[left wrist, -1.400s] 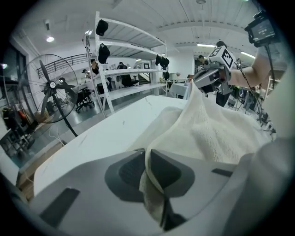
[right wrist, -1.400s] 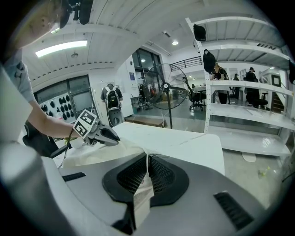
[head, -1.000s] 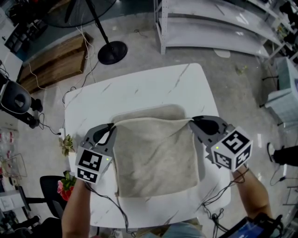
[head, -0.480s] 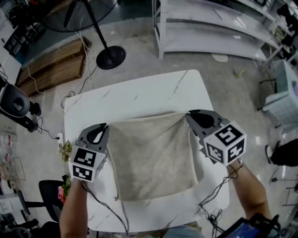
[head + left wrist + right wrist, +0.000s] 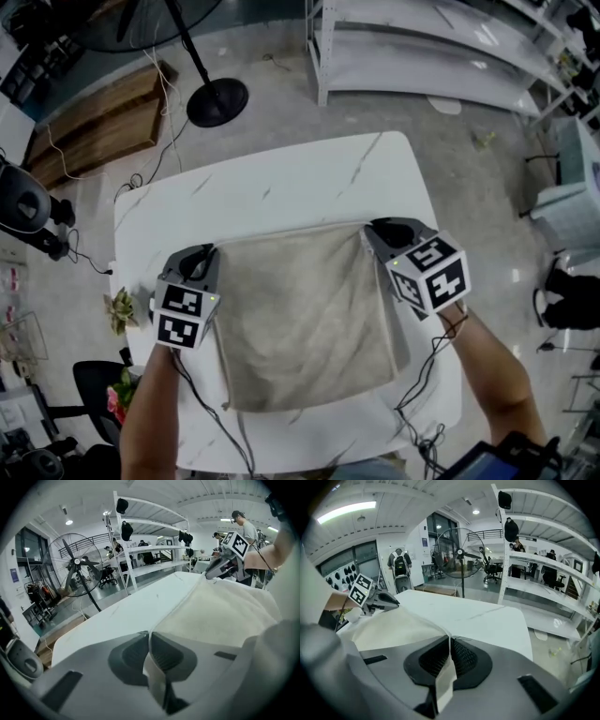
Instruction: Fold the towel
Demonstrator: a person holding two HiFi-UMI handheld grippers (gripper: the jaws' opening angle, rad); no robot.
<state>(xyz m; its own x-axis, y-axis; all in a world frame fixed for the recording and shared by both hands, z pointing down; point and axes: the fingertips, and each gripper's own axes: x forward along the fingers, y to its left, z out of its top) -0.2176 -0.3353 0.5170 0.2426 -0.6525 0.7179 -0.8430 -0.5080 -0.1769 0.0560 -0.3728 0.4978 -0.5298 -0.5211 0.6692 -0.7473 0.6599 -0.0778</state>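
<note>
The towel lies on the table between the left gripper and right gripper.

left gripper, right gripper: jaws tight together, tips downward

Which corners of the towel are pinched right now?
The two far corners of the towel, toward the fan: the left gripper is shut on one, the right gripper on the other. The near corners lie on the table.

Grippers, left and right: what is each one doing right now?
Left gripper: shut on a far corner of the towel.
Right gripper: shut on the towel's other far corner.
</note>
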